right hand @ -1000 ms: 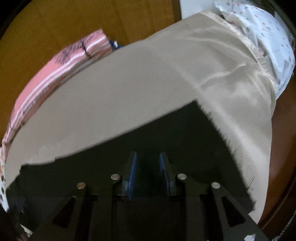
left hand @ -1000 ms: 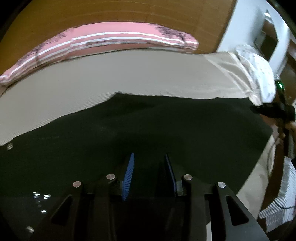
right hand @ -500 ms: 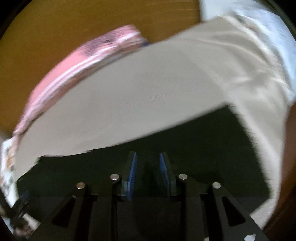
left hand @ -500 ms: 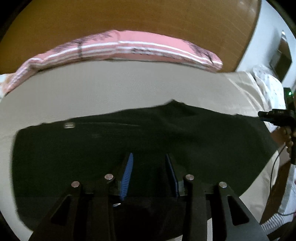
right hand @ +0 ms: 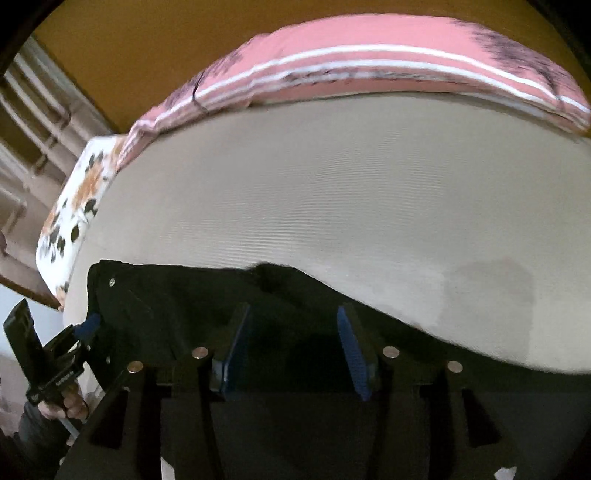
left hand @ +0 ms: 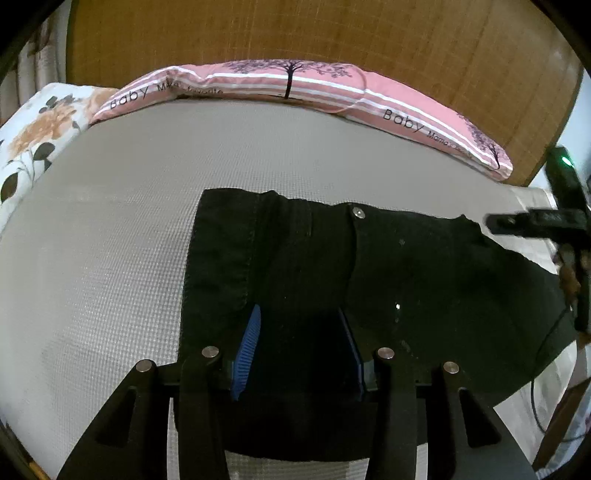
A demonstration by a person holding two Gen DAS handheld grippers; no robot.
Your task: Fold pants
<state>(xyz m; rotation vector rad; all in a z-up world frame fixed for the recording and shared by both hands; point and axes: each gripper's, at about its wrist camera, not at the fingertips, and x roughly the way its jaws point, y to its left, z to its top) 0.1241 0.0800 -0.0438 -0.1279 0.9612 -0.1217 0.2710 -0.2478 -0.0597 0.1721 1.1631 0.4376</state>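
Note:
Black pants (left hand: pixel 388 273) lie spread on the beige bed sheet (left hand: pixel 110 258), waistband with a metal button (left hand: pixel 357 212) toward the pillows. My left gripper (left hand: pixel 299 328) hangs over the pants near their left edge, blue-padded jaws apart with dark cloth between them. My right gripper (right hand: pixel 291 332) is over the pants (right hand: pixel 184 295) at their other end, jaws apart. The right gripper's body shows at the right edge of the left wrist view (left hand: pixel 535 221); the left one shows low left in the right wrist view (right hand: pixel 55 362).
A long pink striped pillow (left hand: pixel 295 85) lies along the wooden headboard (left hand: pixel 332 33). A floral pillow (left hand: pixel 33 136) sits at the far left. A cable (left hand: pixel 543 369) hangs at the bed's right edge.
Both views have swung left across the bed. The pants' waistband and button have come into the left view. The jaws stay apart.

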